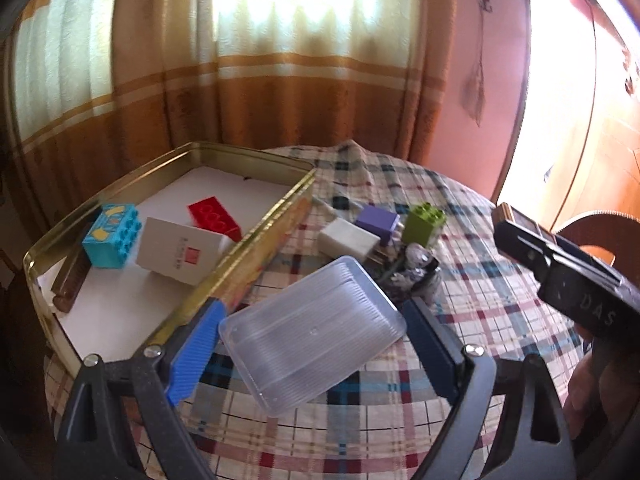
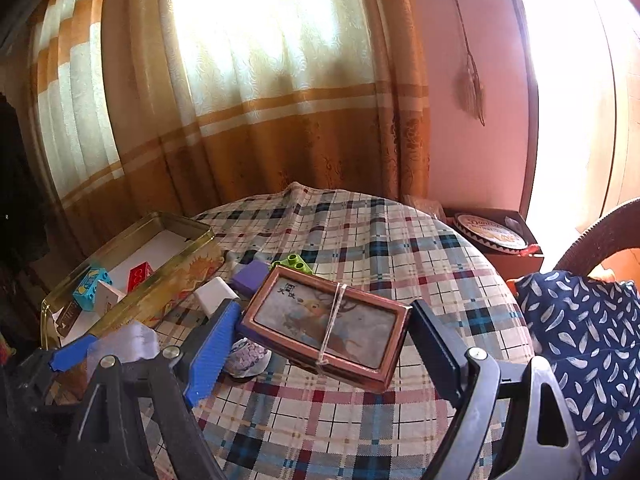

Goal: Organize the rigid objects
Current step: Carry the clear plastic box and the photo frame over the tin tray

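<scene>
Framed box [image 2: 326,330] hides green brick [image 2: 295,263] behind right tool [image 2: 316,346].

A home living room: striped orange curtains [image 2: 248,120] over a bright window, pink wall [image 2: 480,152] with a hanging tassel [image 2: 472,88], round desk [image 2: 360,232] under plaid cloth, cushioned wicker chair [image 2: 600,232]

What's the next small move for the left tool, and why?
Probably carry the clear plastic lid left over the gold tin and lower it in. The left tool looks clamped on it, lifted off the plaid cloth, and the tin beside it already holds the blue brick and red brick, with bare floor left.
</scene>
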Demonstrator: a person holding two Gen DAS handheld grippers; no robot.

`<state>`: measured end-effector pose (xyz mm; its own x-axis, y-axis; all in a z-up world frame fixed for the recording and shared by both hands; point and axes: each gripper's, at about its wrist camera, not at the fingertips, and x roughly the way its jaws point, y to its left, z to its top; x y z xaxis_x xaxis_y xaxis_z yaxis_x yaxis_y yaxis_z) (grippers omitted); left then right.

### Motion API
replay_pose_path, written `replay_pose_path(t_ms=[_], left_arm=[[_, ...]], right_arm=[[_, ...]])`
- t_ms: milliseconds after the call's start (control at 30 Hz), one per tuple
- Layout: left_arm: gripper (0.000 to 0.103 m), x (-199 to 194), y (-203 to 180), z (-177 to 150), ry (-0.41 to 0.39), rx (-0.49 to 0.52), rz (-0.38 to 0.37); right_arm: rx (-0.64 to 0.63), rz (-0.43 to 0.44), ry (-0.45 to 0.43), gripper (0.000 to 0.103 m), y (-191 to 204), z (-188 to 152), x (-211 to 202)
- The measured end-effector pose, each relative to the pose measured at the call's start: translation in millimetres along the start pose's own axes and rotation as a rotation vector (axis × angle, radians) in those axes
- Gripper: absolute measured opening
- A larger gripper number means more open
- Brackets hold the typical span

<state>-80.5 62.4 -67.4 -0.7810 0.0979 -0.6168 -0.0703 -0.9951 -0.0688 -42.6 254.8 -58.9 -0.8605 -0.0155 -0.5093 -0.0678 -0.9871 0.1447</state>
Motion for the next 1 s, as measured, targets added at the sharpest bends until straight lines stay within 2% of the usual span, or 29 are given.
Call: replay_pose_path(t_ms=[400,1000], left_arm=[[0.091,-16,6,0,-0.088,-0.017,0.018],[0.091,-27,16,2,-0.14,-0.037,0.042]], right_arm=[[-0.028,0.005,-0.041,0.086,6,0,-8],[-0.048,0.018,-0.096,0.086,11,-1,-17]])
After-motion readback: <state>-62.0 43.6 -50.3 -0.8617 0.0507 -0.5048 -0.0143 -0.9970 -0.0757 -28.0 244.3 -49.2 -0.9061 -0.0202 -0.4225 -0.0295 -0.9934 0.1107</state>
